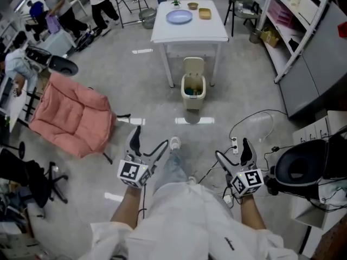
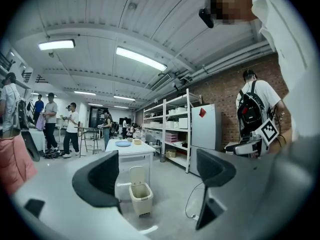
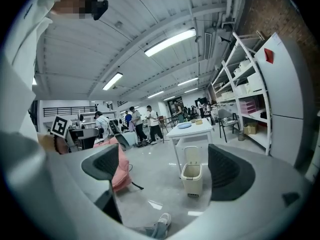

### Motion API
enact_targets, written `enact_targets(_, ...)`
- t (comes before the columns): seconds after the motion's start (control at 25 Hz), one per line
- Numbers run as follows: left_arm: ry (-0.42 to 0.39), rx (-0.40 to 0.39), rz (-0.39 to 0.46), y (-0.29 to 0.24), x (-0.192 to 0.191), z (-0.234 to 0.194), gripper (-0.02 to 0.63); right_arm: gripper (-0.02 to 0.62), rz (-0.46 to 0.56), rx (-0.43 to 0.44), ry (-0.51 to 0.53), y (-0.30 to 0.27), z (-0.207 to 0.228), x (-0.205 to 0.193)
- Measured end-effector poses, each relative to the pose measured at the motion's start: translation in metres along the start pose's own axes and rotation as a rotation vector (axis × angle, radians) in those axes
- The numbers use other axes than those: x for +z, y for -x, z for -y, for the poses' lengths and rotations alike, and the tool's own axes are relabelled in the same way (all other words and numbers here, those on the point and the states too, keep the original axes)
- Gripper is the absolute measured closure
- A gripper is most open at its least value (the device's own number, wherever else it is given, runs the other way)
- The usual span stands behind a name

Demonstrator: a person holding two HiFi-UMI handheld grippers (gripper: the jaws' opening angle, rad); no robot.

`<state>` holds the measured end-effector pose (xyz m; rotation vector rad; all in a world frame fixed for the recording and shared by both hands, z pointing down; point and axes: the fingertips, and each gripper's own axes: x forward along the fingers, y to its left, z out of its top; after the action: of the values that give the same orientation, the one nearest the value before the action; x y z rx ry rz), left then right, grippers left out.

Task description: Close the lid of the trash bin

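1. I hold one tool in each hand, low before my body. Both point forward over the floor [image 1: 152, 99].
2. The left tool [image 1: 149, 143] has its jaws spread wide and there is nothing between them. In the left gripper view only the far floor and the bin show through the gap.
3. The right tool [image 1: 234, 151] also has its jaws spread wide and holds nothing. In the right gripper view the bin shows through its gap, nearer to the right jaw.
4. The bin [image 1: 193, 92] stands on the floor, well apart from both tools. It is at the near edge of the white surface [image 1: 190, 31], between its two front legs.
5. The lid [image 1: 193, 65] is open and stands upright at the back of the bin. Something dark lies inside the bin, but I cannot tell what it is.
6. A blue plate [image 1: 179, 17] lies on the surface, with two small dishes beside it at the far side.
7. A pink cushion [image 1: 73, 115] lies on the floor at my left.
8. My shoe [image 1: 174, 143] shows between the two tools.
9. A cable [image 1: 255, 118] curls on the floor at my right, near the right tool.
10. A white shelf [image 1: 295, 20] stands along the right side, and some people [image 1: 100, 1] stand far at the left.
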<state>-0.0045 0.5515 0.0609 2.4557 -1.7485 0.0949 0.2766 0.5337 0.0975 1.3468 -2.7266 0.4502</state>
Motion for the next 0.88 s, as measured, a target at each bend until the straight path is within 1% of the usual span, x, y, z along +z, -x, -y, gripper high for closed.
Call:
enact_targets(0.08,-0.011,-0.021,0.017,-0.013,0.0,-0.002,0.138,0.046,-0.001,-0.009,-0.014,-0.007,0.005,-0.002)
enact_targets(0.24,0.022,-0.039,0.021,-0.036,-0.002,-0.015,0.138,0.046,-0.012,-0.012,-0.009,-0.026,0.003,-0.001)
enact_targets(0.4,0.038,-0.07,0.036,-0.07,0.001,-0.035,0.138,0.046,-0.024,-0.026,0.007,-0.057,0.013,0.005)
enact_targets(0.6,0.045,-0.082,0.048,-0.121,0.012,-0.08,0.138,0.046,-0.035,-0.032,0.01,-0.115,0.023,0.019)
enact_targets(0.72,0.057,-0.094,0.03,-0.149,0.011,-0.107,0.138,0.046,-0.044,-0.034,0.031,-0.153,0.03,0.027)
enact_targets(0.88,0.066,-0.112,0.019,-0.19,0.01,-0.138,0.138,0.046,-0.036,-0.058,0.0,-0.197,0.043,0.038)
